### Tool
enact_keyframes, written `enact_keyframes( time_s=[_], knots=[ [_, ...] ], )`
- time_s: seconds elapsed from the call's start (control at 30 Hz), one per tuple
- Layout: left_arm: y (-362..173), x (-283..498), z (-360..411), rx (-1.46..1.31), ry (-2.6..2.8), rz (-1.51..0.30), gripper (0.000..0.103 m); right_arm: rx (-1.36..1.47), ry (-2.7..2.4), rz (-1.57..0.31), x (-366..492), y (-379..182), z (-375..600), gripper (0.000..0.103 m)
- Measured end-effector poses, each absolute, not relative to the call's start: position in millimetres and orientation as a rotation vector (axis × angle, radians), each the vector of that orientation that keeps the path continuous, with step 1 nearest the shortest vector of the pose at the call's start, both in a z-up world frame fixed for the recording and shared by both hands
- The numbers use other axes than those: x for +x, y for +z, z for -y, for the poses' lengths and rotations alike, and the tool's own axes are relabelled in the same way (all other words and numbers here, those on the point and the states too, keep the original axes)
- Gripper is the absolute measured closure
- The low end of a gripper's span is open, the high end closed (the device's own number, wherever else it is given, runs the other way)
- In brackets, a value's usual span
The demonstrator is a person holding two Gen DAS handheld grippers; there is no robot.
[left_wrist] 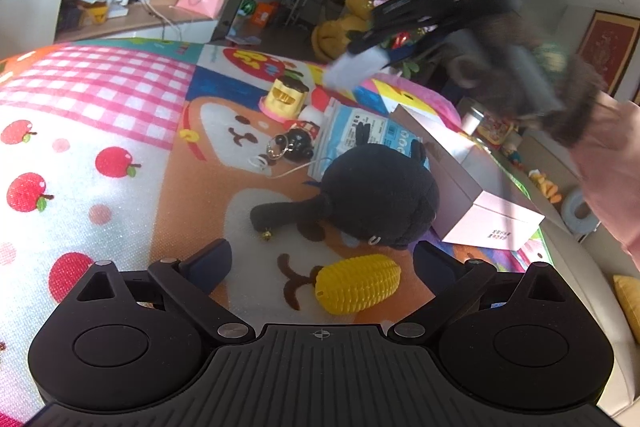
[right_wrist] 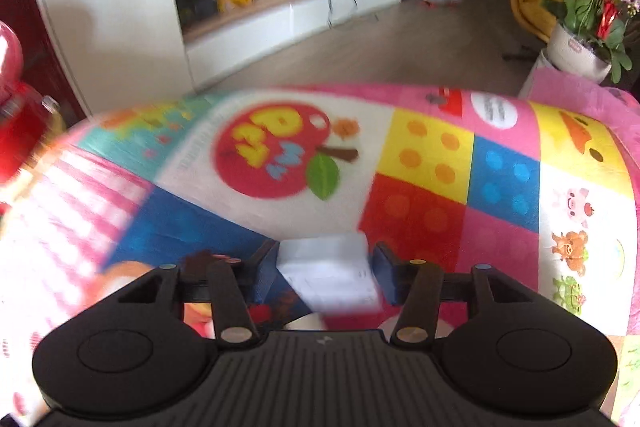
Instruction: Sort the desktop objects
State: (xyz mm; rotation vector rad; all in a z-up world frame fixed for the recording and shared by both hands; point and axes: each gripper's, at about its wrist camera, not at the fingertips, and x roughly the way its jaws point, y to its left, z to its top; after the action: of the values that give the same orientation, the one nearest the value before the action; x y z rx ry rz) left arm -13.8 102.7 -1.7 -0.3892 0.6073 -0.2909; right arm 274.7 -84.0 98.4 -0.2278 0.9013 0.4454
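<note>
On the near tabletop point(left_wrist: 120, 211), yellow corn toy point(left_wrist: 357, 283) between wide-spread fingers of left tool point(left_wrist: 320, 263), untouched, seemingly next for sorting; farther right, white packet point(right_wrist: 326, 273) clamped in right tool point(right_wrist: 326, 267), aloft for carrying.

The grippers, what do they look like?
Both are black plastic. The left gripper and right gripper each have two round humps, a ribbed middle plate, silver rivets on hinged bars and dark blue pads. The person's sleeve is pink with a dark furry cuff.
</note>
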Motion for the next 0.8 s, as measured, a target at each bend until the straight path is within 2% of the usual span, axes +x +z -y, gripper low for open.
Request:
enact_keyframes(
  time_s=[0.23, 0.37, 0.5, 0.6, 0.67, 0.73, 0.8],
  knots=[
    [0.1, -15.0, -94.9, -0.335, -0.272, -0.615, 0.002, -0.083, 0.635, -0.718, 138.9, 166.6, 145.9, 0.054],
    [5.4, -19.3, -79.9, -0.241, -0.252, -0.610, 0.002, -0.032, 0.673, -0.737, 78.3, 163.8, 183.5, 0.055],
    [8.0, -22.2, -58.6, -0.208, -0.283, -0.637, 0.002, -0.034, 0.607, -0.772, 49.1, 137.3, 213.6, 0.055],
    [11.3, -29.8, -38.5, -0.105, -0.294, -0.640, 0.001, -0.030, 0.467, -0.719, 45.0, 121.4, 240.3, 0.043],
    [12.6, -35.6, -29.5, -0.060, -0.308, -0.644, 0.001, -0.013, 0.358, -0.658, 44.9, 114.4, 264.2, 0.027],
    [12.1, -37.6, -26.2, -0.054, -0.318, -0.657, 0.000, 0.035, 0.242, -0.607, 48.6, 105.0, 293.8, 0.019],
    [10.5, -36.5, -24.6, -0.061, -0.314, -0.671, 0.000, 0.098, 0.128, -0.585, 56.8, 90.6, 323.0, 0.016]
  ],
)
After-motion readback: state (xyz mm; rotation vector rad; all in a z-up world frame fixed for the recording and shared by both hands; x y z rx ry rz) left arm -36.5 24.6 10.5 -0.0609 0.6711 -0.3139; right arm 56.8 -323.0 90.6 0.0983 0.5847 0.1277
